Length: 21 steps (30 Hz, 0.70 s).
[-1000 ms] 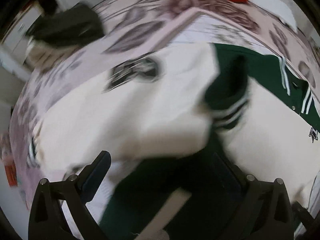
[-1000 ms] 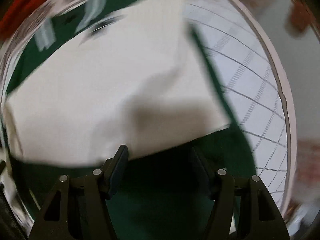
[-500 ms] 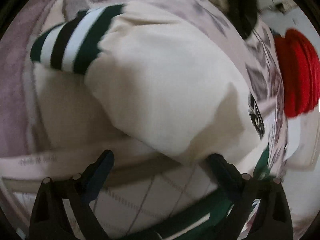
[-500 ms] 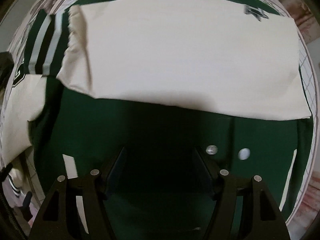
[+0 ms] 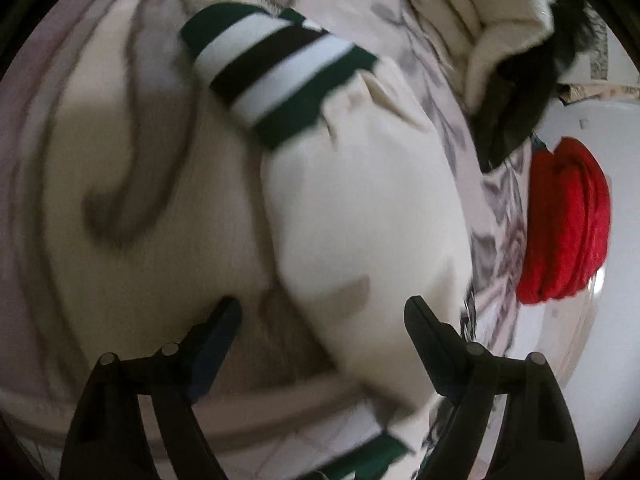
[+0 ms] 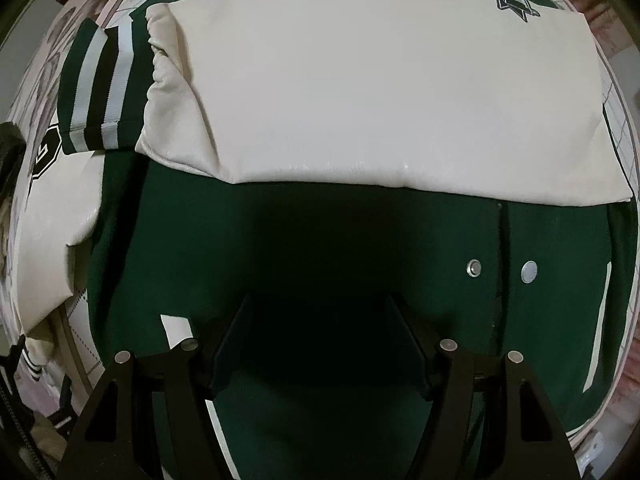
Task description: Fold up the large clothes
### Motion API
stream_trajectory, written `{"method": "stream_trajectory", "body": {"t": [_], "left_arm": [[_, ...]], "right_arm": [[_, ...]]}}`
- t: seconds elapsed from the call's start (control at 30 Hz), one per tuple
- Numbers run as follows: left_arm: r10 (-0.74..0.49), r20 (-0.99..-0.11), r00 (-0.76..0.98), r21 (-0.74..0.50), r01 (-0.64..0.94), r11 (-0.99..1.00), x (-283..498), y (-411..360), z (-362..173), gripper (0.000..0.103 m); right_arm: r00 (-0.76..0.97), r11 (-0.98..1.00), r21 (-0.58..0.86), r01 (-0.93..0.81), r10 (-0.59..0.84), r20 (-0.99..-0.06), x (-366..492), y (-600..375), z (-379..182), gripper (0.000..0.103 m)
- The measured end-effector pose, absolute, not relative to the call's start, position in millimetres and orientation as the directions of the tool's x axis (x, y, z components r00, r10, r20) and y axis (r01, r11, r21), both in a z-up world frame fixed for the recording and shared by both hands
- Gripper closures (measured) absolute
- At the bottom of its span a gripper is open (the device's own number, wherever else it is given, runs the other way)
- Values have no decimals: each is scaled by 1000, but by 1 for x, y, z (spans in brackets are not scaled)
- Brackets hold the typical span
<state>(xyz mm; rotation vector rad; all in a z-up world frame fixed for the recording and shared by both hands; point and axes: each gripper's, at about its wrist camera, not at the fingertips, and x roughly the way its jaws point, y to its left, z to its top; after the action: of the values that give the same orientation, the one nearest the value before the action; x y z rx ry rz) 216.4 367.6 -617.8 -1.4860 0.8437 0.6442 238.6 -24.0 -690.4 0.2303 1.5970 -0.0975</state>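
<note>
Lying flat, green jacket (image 6: 320, 240); cream sleeve (image 6: 380, 92) folded across.

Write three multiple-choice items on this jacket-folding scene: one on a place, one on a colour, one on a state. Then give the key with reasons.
1. Where does the folded cream sleeve lie?
A. Across the green jacket body
B. Hanging off the bed's edge
C. Under the red cloth

2. What colours stripe the sleeve cuff?
A. Red and yellow
B. Green, white and black
C. Blue and grey

3. How are the right gripper fingers?
A. Shut on the sleeve
B. Shut on a snap button
C. Apart, holding nothing

Key: 1 A, the right wrist view shows the sleeve laid flat over the green front; 2 B, those bands show on the cuff in both views; 3 C, only dark green fabric shows in the gap between the fingers, below them.
</note>
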Motion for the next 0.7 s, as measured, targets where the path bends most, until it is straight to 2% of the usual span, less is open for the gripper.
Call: {"method": "stream_trajectory", "body": {"t": [0.07, 0.17, 0.2, 0.23, 0.27, 0.3, 0.4, 0.53, 0.63, 0.7], "left_arm": [[-86, -820, 565, -569, -822, 18, 228, 376, -614, 20], [36, -842, 539, -529, -836, 148, 253, 382, -594, 23], [89, -846, 526, -503, -842, 196, 263, 386, -588, 40], [139, -852, 505, -463, -850, 252, 266, 390, -582, 52], [170, -859, 483, -423, -856, 297, 274, 394, -580, 79], [189, -864, 467, -394, -860, 324, 280, 400, -580, 93], [209, -851, 482, -393, -848, 357, 290, 418, -575, 97], [246, -812, 528, -377, -799, 469, 309, 422, -542, 99], [287, -783, 552, -320, -753, 575, 327, 406, -511, 100], [314, -756, 574, -277, -716, 641, 342, 392, -490, 101]], "right_arm": [[-22, 975, 75, 211, 81, -996, 247, -5, -695, 33], [-12, 974, 56, 219, 60, -998, 216, -2, -700, 33], [-5, 975, 42, 219, 44, -999, 209, 0, -700, 33], [1, 977, 18, 213, 19, -1000, 199, 2, -700, 32], [8, 979, -5, 205, -7, -1000, 189, 4, -700, 31], [19, 979, -20, 201, -24, -1000, 178, 6, -700, 31], [54, 979, -66, 191, -77, -996, 148, 12, -699, 31], [110, 970, -165, 178, -186, -976, 113, 32, -698, 30], [180, 955, -237, 179, -268, -946, 77, 34, -691, 17], [213, 951, -254, 179, -289, -933, 54, 34, -687, 14]]}}
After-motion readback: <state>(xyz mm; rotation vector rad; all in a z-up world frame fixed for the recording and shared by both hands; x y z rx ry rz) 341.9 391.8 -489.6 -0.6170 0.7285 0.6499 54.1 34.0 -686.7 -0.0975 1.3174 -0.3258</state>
